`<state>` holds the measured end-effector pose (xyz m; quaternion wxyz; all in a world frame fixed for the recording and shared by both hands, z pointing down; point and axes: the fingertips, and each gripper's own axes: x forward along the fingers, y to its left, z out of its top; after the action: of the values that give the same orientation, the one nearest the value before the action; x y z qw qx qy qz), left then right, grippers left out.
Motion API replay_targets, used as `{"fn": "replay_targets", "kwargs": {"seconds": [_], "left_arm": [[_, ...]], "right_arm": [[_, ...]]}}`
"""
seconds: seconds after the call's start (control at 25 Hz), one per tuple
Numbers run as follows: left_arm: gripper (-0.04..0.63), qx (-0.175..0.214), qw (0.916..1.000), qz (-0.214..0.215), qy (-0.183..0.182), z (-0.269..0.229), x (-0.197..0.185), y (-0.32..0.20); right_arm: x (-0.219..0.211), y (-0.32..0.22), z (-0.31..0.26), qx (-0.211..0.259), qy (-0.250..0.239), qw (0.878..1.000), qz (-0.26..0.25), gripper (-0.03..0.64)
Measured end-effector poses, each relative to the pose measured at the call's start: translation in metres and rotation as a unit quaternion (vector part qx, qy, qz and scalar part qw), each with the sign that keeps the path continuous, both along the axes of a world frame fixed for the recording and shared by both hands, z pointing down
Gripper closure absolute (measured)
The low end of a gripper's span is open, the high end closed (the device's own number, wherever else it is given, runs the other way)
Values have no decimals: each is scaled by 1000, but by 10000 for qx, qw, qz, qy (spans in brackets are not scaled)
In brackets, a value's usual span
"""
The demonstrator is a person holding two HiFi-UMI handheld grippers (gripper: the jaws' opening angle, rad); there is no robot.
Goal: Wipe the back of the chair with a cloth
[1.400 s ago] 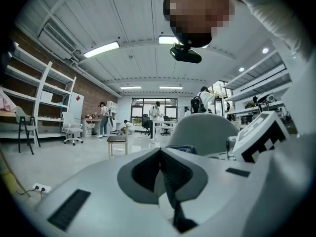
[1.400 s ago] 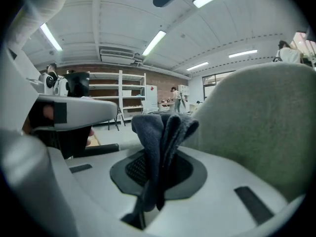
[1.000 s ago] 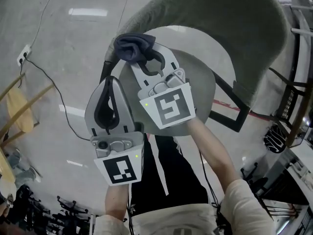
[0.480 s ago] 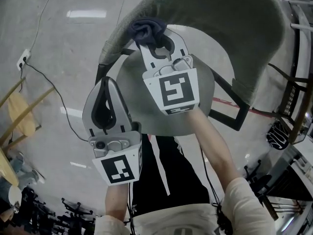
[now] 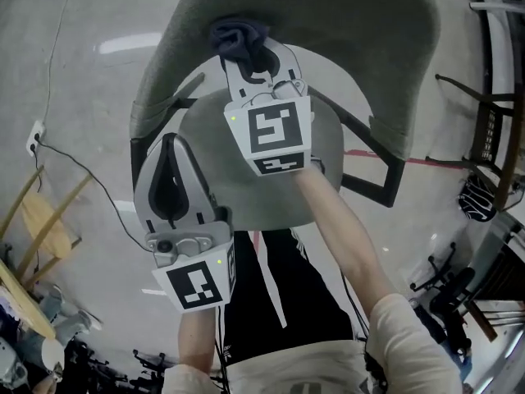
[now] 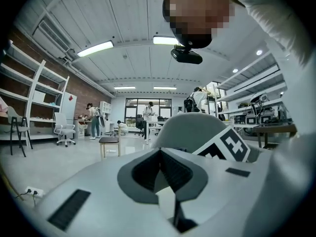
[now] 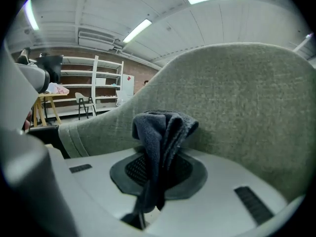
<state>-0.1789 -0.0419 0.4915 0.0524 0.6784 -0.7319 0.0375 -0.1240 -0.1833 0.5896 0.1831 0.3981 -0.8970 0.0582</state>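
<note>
Bunched dark-blue cloth (image 7: 160, 132) pinched in the right gripper (image 7: 157, 171) sits against the curved grey fabric chair back (image 7: 247, 107) — left gripper (image 6: 165, 171) pressed together, empty.

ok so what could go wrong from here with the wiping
1. The cloth is only a narrow bunch in the right tool; drag on the rough fabric of the chair back could tug it loose.
2. So little cloth sticks out that the tool's hard tips might rub the fabric instead.
3. The left tool hangs shut, off the chair, so nothing steadies the chair if it is pushed.
</note>
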Motion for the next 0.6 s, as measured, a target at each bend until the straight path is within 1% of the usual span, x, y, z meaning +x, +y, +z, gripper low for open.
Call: {"fn": "replay_targets", "kwargs": {"seconds": [0.16,0.28,0.6], "left_arm": [[580,-72,9997,252,-15,4,16,-11],[580,-71,9986,514,-53,4,31,-19],[580,-80,9940,1093,-18,2,74,-37]], "right_arm": [[28,-13,6,-135,27,9986,504,558],[60,-23,9,-138,131,9956,920,558],[151,-30,8,-188,263,9793,1998,558]]}}
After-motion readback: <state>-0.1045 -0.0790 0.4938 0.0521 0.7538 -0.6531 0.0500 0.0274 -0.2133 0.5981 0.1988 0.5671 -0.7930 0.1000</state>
